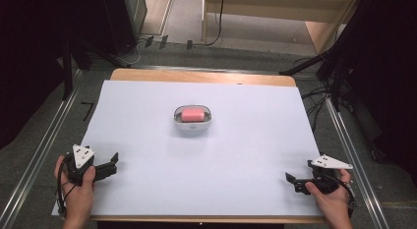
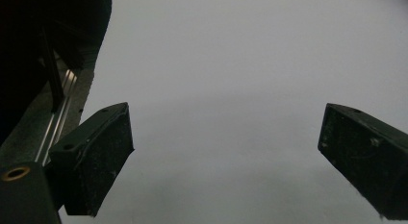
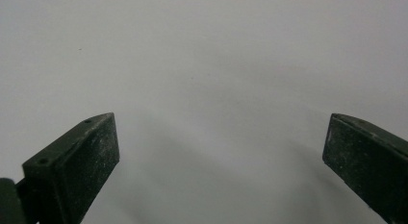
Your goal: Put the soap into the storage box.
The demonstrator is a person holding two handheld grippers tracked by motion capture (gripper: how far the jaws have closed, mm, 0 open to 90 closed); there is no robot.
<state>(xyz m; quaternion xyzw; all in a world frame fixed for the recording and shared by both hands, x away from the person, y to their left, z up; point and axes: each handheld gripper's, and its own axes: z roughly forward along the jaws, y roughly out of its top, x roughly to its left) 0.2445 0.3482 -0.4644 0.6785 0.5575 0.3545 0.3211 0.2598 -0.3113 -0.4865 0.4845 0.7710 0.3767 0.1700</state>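
Note:
A small white dish (image 1: 177,121) holding a pink bar (image 1: 193,114) sits in the middle of the white sheet (image 1: 236,160) that covers the table. My left gripper (image 1: 112,166) rests at the sheet's near left corner, held by a hand, well apart from the dish. Its jaws stand wide apart with nothing between them (image 2: 226,152). My right gripper (image 1: 291,182) sits at the near right corner in the other hand, also far from the dish. It is open too, with bare white sheet between its jaws (image 3: 221,156).
The wooden table edge (image 1: 201,75) shows beyond the sheet at the far side. Metal rails (image 1: 39,150) run along both sides of the table, with cables (image 1: 314,106) on the floor at the right. A rail (image 2: 60,113) also appears in the left gripper view.

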